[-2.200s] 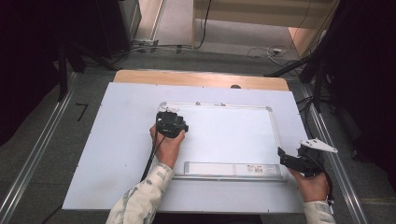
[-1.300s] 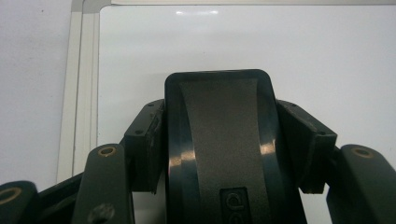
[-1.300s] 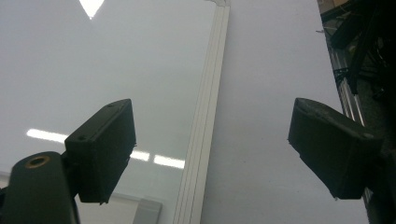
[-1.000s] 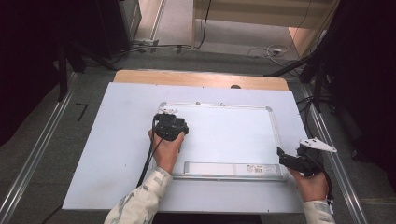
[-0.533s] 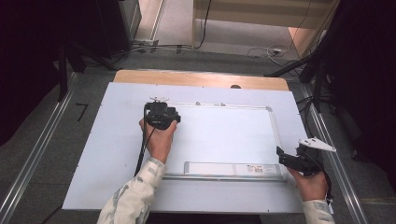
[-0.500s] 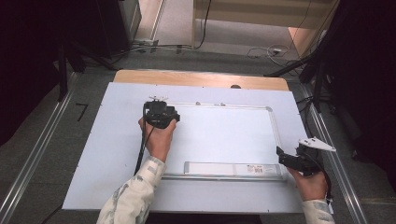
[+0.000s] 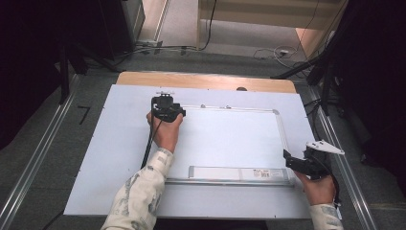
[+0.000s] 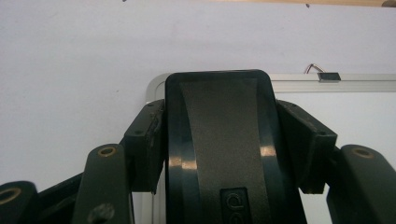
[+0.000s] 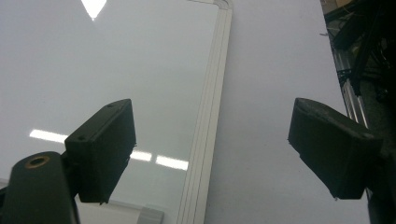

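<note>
A white whiteboard [image 7: 230,139] with a silver frame lies flat on the table. My left gripper [image 7: 165,109] is at the board's far left corner. In the left gripper view its jaws [image 8: 226,140] are shut on a black eraser [image 8: 219,102], whose front end covers the rounded frame corner. My right gripper [image 7: 292,160] rests by the board's near right corner. In the right gripper view it [image 9: 212,140] stands wide open, with the board's right frame rail [image 9: 210,116] running between the jaws and untouched by them.
The board lies on a pale blue-grey tabletop [image 7: 119,143] with a wooden strip [image 7: 206,80] along its far edge. A labelled pen tray [image 7: 239,172] runs along the board's near edge. A small hanger clip [image 8: 324,74] sits on the far frame. Metal floor rails flank the table.
My left hand has carried the eraser from the board's left middle up and leftward to its far left corner. The right gripper has stayed put.
</note>
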`<state>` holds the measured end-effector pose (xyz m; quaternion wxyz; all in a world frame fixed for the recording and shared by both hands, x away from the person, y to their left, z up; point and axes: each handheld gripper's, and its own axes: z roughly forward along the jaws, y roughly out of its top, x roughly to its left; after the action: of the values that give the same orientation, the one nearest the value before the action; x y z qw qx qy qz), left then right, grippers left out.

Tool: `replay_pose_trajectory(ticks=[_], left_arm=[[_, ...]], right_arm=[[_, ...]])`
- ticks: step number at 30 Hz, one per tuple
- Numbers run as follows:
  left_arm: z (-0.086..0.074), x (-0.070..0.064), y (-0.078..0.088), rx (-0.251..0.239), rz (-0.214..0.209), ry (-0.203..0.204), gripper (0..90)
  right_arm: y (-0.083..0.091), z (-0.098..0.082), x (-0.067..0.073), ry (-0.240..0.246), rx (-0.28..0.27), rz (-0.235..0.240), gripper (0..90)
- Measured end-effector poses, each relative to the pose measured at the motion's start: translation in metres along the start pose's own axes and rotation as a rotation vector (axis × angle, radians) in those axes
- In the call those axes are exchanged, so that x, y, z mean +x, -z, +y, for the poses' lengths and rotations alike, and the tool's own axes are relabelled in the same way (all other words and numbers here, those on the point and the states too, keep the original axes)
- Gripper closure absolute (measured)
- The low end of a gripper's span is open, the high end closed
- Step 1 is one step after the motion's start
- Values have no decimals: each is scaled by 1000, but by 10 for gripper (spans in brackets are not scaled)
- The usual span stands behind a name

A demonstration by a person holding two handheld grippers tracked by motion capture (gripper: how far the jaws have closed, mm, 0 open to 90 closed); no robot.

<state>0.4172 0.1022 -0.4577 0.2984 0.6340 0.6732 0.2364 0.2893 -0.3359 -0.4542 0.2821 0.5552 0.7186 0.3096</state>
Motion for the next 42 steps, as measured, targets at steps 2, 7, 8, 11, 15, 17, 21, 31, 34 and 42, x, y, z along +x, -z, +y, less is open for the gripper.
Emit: replay_pose_trajectory(ticks=[2,7,8,11,15,17,21,31,34,42], left_arm=[[2,0,-5,1,3,-1,398],[4,2,-14,9,7,9,397],[3,3,-15,13,10,7,398],[1,3,-21,27,19,6,398],[-5,0,-31,43,20,1,398],[-7,-4,-32,27,42,-29,397],[-7,-4,-33,20,43,-31,396],[-9,1,-22,-16,12,-25,292],[-11,2,-9,-39,-22,-18,284],[-31,9,35,-77,-82,-34,236]], right_arm=[[1,0,0,-3,-1,0,136],[1,-1,-1,-3,-4,0,136],[0,-1,-2,-4,-3,0,136],[0,0,-2,-5,-3,1,136],[1,0,-1,-3,-4,1,136],[1,-1,-2,-3,-4,1,136],[1,-1,-2,-8,-1,0,136],[2,-1,-2,-7,-3,1,136],[2,-1,-1,-4,-3,-2,136],[3,-1,-1,-5,-3,-4,136]])
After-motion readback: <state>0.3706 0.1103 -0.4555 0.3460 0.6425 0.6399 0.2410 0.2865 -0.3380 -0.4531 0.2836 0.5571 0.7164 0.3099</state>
